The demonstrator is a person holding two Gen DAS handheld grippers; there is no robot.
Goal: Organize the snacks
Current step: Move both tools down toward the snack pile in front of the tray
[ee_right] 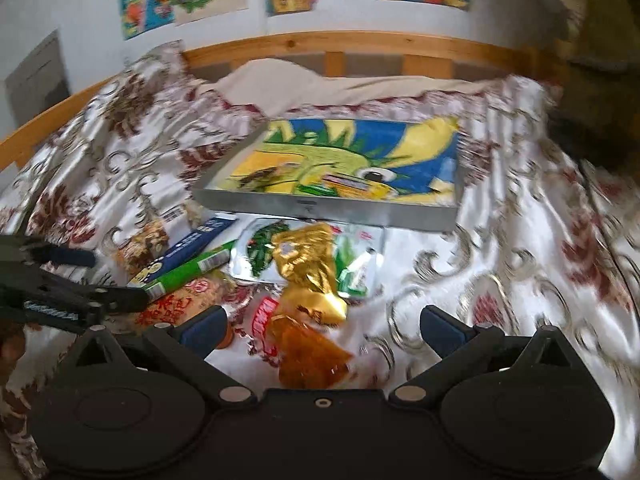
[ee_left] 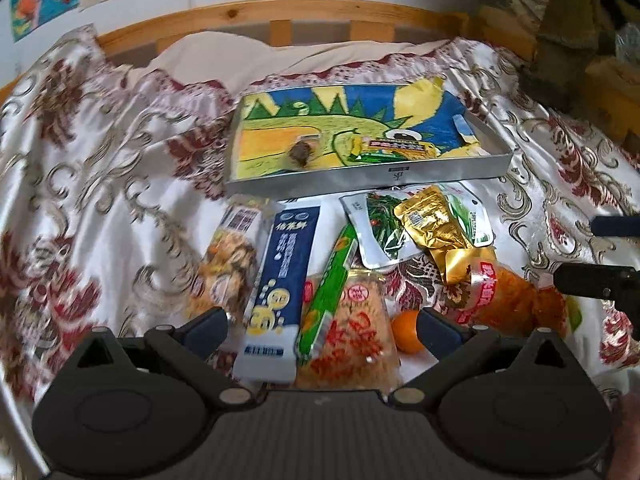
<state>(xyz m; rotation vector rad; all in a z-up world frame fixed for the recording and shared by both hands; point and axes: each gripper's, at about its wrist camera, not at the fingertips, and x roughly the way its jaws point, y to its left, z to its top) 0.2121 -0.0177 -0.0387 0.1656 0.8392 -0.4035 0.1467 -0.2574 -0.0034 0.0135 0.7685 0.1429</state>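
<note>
A shallow metal tray (ee_left: 400, 178) lined with a dinosaur drawing sits on the bed; it holds a yellow-green snack pack (ee_left: 394, 150) and a small brown snack (ee_left: 300, 154). In front lies a pile: a blue packet (ee_left: 282, 272), a green stick pack (ee_left: 332, 280), an orange floss bag (ee_left: 352, 340), a gold pouch (ee_left: 434, 228), a seaweed pouch (ee_left: 376, 228), an orange (ee_left: 406, 334). My left gripper (ee_left: 322, 330) is open, low over the blue and green packs. My right gripper (ee_right: 322, 328) is open above the gold pouch (ee_right: 310, 276) and an amber bag (ee_right: 310, 356).
The bed has a white, red and gold patterned cover (ee_left: 112, 184) with folds. A wooden rail (ee_left: 280, 10) runs along the far side under a wall with drawings. The tray (ee_right: 320, 210) also shows in the right wrist view. Dark clutter stands at far right.
</note>
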